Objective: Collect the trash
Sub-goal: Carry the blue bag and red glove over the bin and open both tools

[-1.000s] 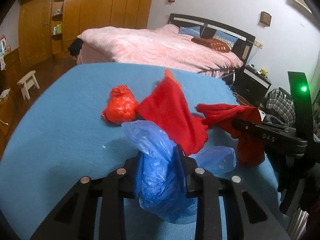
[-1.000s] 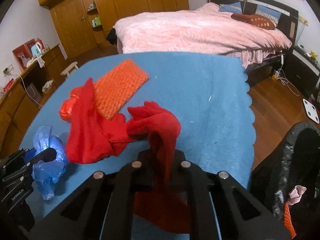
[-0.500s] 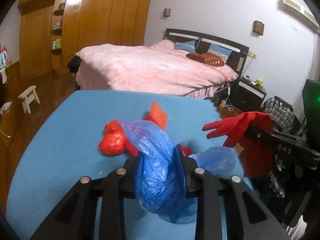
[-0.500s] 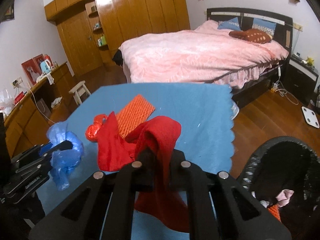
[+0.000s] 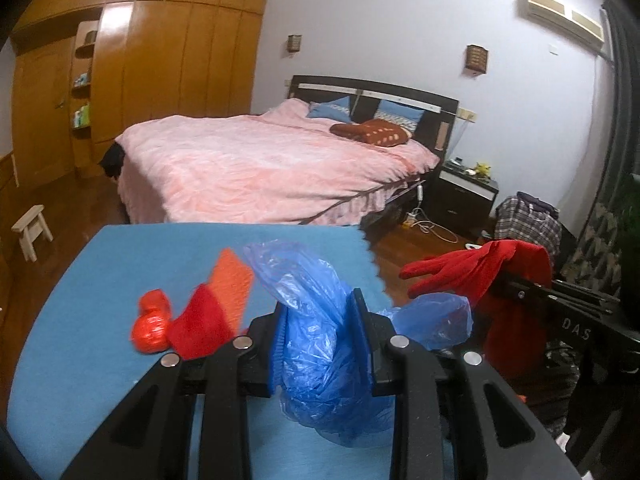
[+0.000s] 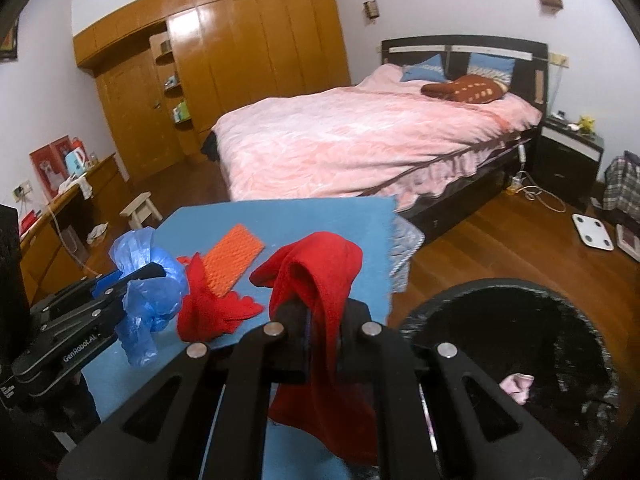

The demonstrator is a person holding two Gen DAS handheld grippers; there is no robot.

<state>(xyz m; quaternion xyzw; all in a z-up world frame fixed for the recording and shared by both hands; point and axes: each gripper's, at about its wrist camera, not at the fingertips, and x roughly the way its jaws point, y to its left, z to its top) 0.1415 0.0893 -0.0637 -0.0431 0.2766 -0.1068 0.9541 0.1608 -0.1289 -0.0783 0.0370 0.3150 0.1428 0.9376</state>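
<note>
1. Between the left gripper's (image 5: 320, 336) two fingers sits a crumpled blue plastic bag (image 5: 320, 344), pinched at its middle; the jaws stand only partly apart, pressed in on the plastic, and the bag bulges out above and below them, clear of the table.
2. At the right gripper (image 6: 322, 320) the jaws are closed tight on a red glove (image 6: 320, 280), which drapes over the fingertips and hangs down in a long fold beneath them.
3. Just beyond the left gripper, on the blue tablecloth (image 5: 120, 264), lie a second red glove (image 6: 208, 308), an orange textured pad (image 6: 234, 260) partly under it, and a small scrunched red bag (image 5: 152, 322) touching the glove's outer side.
4. Beside the table, below and to the right of the right gripper, stands a bin lined with a black bag (image 6: 500, 320); a pinkish scrap (image 6: 516, 386) lies inside it.
5. Farther off is a bed with a pink cover (image 6: 360, 136), a wooden wardrobe wall (image 6: 240, 48) and a small white stool (image 5: 32, 230) on the wood floor.
</note>
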